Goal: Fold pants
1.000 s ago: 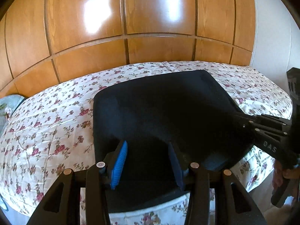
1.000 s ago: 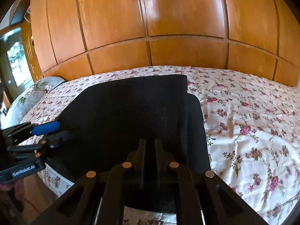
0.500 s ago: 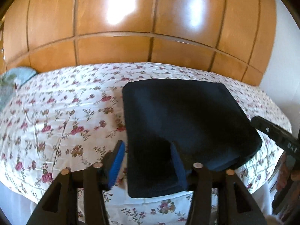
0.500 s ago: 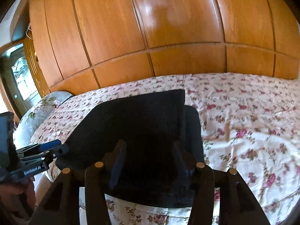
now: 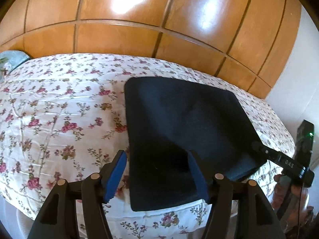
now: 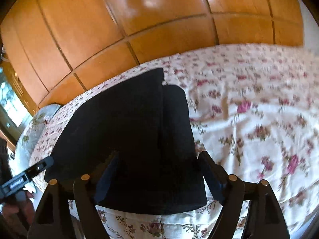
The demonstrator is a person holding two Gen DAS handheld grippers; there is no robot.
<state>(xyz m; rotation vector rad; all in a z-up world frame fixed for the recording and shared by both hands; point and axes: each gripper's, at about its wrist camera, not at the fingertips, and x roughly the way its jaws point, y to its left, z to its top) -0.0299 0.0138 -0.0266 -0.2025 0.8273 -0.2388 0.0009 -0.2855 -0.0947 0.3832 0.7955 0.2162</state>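
In the left wrist view, the dark navy folded cloth pants (image 5: 185, 135) lie flat on the white bedspread with pink flowers (image 5: 59, 119), near the bed's front edge and toward its right-hand corner. The left gripper (image 5: 159, 176) has just been opening; its blue-padded fingers stand apart, one over the bedspread just left of the pants, the other over the dark cloth, neither pressing. The front left corner of the pants sits between them. The right gripper (image 5: 279, 159) reaches in at the pants' right corner.

In the right wrist view, the pants (image 6: 129, 135) show a narrower layer peeping out along the right side. The right gripper (image 6: 157, 176) has also just been opening, its jaws wide on either side of the front edge, gripping nothing.

One risk, I judge: the released stack lies close to the bed's front edge, so a finger dragging on withdrawal could pull the top layer askew or tug the pile over. No containers are visible.
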